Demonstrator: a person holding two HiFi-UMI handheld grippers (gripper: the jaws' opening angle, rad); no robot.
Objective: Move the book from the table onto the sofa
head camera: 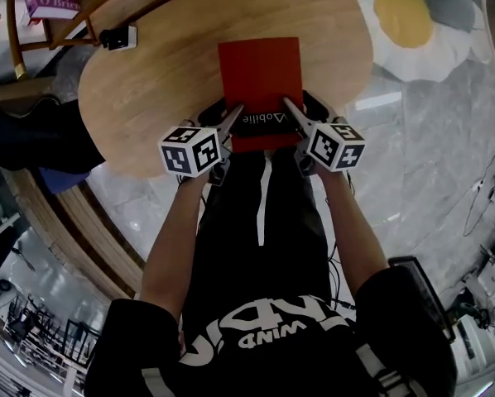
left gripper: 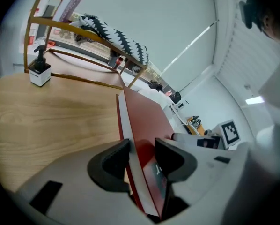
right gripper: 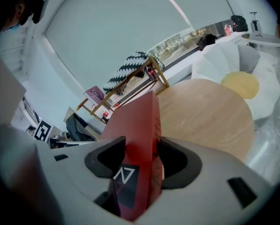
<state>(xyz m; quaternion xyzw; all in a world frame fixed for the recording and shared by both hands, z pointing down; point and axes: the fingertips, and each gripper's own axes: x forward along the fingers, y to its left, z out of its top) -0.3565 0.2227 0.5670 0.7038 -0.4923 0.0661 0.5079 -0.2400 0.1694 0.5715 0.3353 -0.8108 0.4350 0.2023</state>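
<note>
Black T-shirt (head camera: 281,346) and both forearms (head camera: 169,246) fill the lower head view. Left hand-held gripper (head camera: 233,116) is clamped on the near left corner of the thin red rectangular book (head camera: 260,77). Right hand-held gripper (head camera: 291,110) is clamped on its near right corner. Each jaw pair presses on both covers. The book's near edge sits at the near rim of the round light-wood surface (head camera: 165,73). Farther left on the surface stands a small white pump bottle (head camera: 119,36). Beyond the surface, to the right, lies a white cushion with a yellow centre (head camera: 413,19).

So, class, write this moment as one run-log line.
stage: grasp | left gripper: shut on red book | right gripper: shut on red book | position: near edge of table
</note>
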